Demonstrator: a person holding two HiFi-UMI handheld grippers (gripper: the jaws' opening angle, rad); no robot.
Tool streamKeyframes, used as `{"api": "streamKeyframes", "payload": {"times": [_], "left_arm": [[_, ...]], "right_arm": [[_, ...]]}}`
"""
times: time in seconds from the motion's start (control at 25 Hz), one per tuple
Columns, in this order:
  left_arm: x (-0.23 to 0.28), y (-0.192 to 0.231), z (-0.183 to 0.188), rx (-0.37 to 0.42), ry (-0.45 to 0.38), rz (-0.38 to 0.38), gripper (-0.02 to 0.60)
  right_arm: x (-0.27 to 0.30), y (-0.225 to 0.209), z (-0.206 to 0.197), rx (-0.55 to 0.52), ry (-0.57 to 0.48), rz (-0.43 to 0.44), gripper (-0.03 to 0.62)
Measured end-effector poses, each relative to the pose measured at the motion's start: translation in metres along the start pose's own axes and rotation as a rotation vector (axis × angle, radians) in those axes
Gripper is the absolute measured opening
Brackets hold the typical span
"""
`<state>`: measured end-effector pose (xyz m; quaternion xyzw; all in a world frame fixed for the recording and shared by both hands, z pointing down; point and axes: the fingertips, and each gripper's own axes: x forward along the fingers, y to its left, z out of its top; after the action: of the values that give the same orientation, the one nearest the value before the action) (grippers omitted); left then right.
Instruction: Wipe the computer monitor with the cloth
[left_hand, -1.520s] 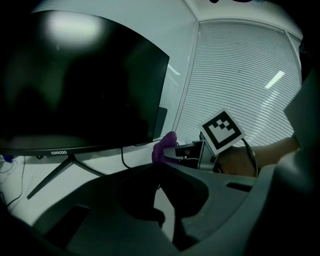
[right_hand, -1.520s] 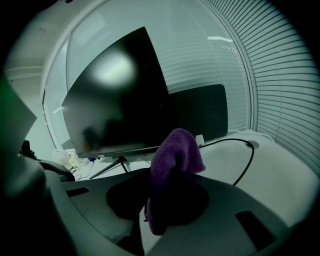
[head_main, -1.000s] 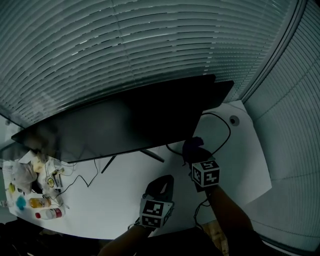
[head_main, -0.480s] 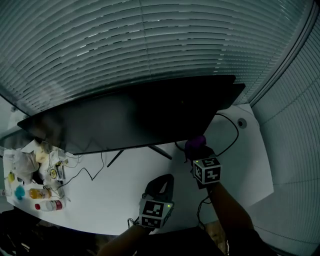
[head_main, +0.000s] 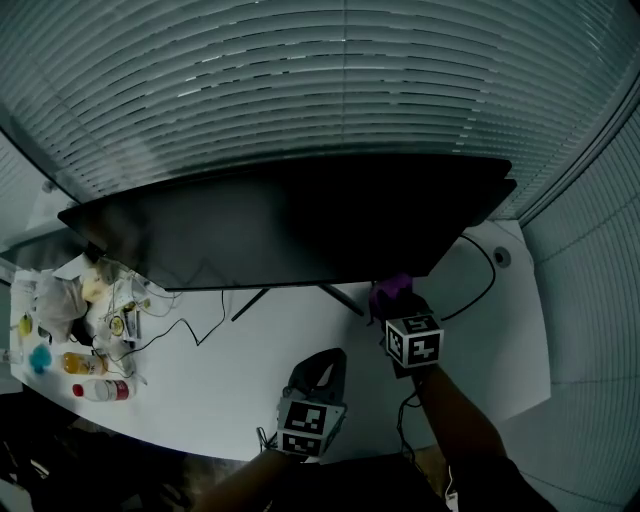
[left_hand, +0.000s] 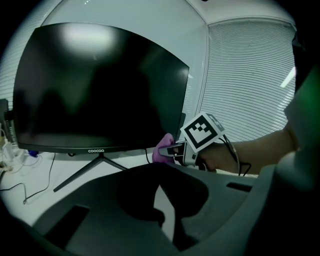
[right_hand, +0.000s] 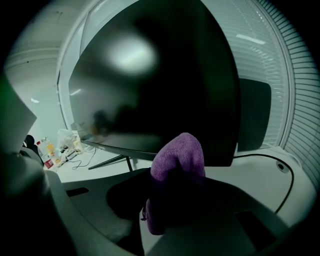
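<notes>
One white desk (head_main: 230, 370) carries one wide dark monitor (head_main: 290, 230), with one smaller dark panel (right_hand: 255, 115) behind its right end. Two grippers sit in front of the monitor. The right gripper (head_main: 392, 300), under its lower right edge, has its jaws clamped on the one purple cloth (right_hand: 177, 160). The left gripper (head_main: 322, 362), farther from the monitor, is empty, its jaws a narrow slit apart. Two bottles (head_main: 100, 390) lie off the monitor's left end.

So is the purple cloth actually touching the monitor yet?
Cannot tell. In the left gripper view the cloth, held by the right gripper, overlaps the monitor at its lower corner, but no view shows contact or a gap.
</notes>
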<state>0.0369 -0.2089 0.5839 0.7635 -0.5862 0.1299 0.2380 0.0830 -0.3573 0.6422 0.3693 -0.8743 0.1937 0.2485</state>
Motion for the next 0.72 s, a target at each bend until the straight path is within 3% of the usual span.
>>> {"api": "streamKeyframes", "payload": {"times": [0.36, 0.72], "left_arm": [[-0.032, 0.038, -0.009, -0.01, -0.026, 0.062, 0.006], [-0.078, 0.091, -0.027, -0.027, -0.003, 0.047, 0.006]], "right_arm": [[0.021, 0.049, 0.003, -0.034, 0.009, 0.047, 0.08], [0.04, 0.126, 0.013, -0.034, 0.01, 0.052, 0.08]]}}
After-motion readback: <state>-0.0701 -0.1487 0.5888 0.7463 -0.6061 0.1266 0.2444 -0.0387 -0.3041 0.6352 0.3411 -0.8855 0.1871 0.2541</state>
